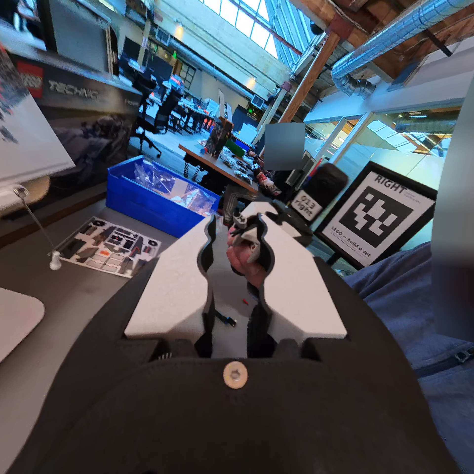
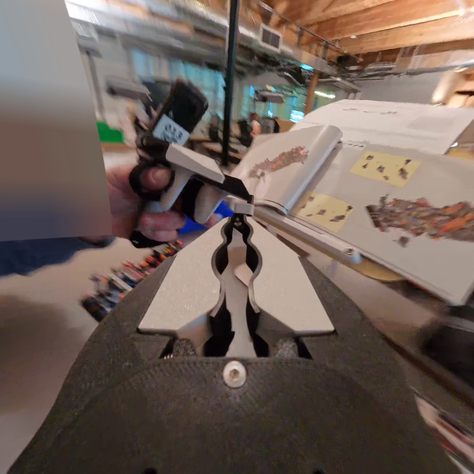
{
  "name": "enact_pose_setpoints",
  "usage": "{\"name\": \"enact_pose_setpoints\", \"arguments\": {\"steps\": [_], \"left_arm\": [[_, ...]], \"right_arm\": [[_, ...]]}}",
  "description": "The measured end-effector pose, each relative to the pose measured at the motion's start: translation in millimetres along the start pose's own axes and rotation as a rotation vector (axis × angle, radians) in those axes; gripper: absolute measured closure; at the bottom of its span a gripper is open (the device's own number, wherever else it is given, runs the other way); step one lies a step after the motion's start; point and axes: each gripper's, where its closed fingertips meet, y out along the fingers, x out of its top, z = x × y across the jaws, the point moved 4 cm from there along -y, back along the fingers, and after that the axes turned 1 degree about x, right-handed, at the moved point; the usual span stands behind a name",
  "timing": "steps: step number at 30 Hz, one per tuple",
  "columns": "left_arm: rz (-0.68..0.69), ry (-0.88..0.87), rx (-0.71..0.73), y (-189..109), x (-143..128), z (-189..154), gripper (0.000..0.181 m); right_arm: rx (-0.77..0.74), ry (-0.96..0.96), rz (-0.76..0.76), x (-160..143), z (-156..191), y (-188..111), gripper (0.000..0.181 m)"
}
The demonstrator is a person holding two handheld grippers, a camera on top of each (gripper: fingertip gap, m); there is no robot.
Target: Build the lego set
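My right gripper (image 2: 237, 223) is shut on a small black lego piece (image 2: 237, 221) at its fingertips. A light grey lego beam (image 2: 243, 207) sits on top of that black piece. My left gripper (image 1: 236, 219) is open, with its fingertips on either side of the grey beam (image 1: 240, 218), and I cannot tell if they touch it. In the right wrist view the left gripper (image 2: 250, 198) comes in from the left, held by a hand, its tip just above the beam. In the left wrist view the right gripper (image 1: 247, 234) faces me, also held by a hand.
A blue bin (image 1: 154, 197) of plastic bags, a sticker sheet (image 1: 107, 246) and the lego box (image 1: 84, 115) lie to the left. An open instruction booklet (image 2: 372, 205) stands on the right. Loose sorted parts (image 2: 133, 272) lie on the table. A framed marker sign (image 1: 377, 218) stands behind.
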Motion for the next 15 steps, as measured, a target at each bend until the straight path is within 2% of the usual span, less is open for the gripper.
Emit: {"name": "enact_pose_setpoints", "arguments": {"steps": [4, 10, 15], "left_arm": [[0.031, 0.178, 0.016, -5, 4, -6, 0.152], [0.125, 0.472, 0.02, 4, 6, -18, 0.159], [0.2, 0.656, -0.087, 8, 4, -35, 0.161]], "right_arm": [[0.239, 0.379, -0.172, 6, -14, -10, 0.178], [0.549, 0.627, -0.238, 4, -4, -10, 0.178], [0.739, 0.737, -0.308, 9, 7, -14, 0.178]]}}
